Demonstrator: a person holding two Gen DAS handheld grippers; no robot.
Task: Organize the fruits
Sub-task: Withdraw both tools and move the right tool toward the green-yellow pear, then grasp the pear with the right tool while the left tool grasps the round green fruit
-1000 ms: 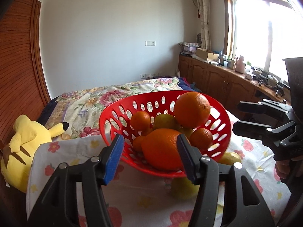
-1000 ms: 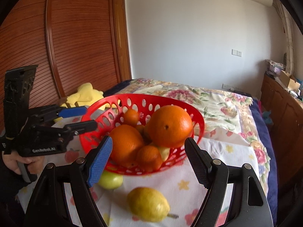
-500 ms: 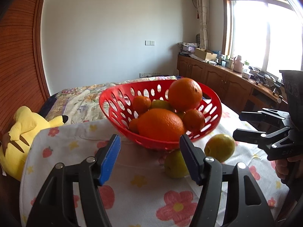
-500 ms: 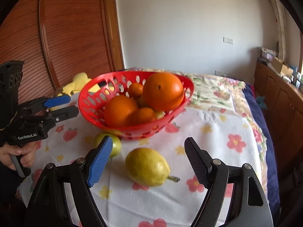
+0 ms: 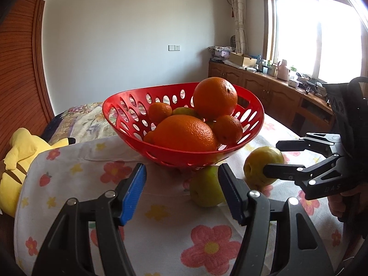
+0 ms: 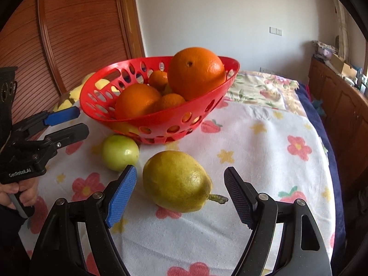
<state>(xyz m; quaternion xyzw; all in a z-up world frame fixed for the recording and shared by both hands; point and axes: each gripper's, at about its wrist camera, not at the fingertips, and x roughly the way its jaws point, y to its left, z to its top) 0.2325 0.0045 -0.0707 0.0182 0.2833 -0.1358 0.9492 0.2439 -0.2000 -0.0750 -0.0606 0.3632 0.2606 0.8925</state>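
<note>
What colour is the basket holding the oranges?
The basket is bright red, with oval holes in its wall; the right wrist view shows it best.

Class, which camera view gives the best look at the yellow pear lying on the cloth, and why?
The right wrist view: the yellow pear lies whole, stem included, framed by the open right claw. In the left wrist view, the pear is smaller and partly covered by a right claw finger.

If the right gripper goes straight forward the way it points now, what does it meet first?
Most likely the yellow pear, lying on the cloth between the open fingers of the right gripper. The red basket stands farther behind it.
</note>
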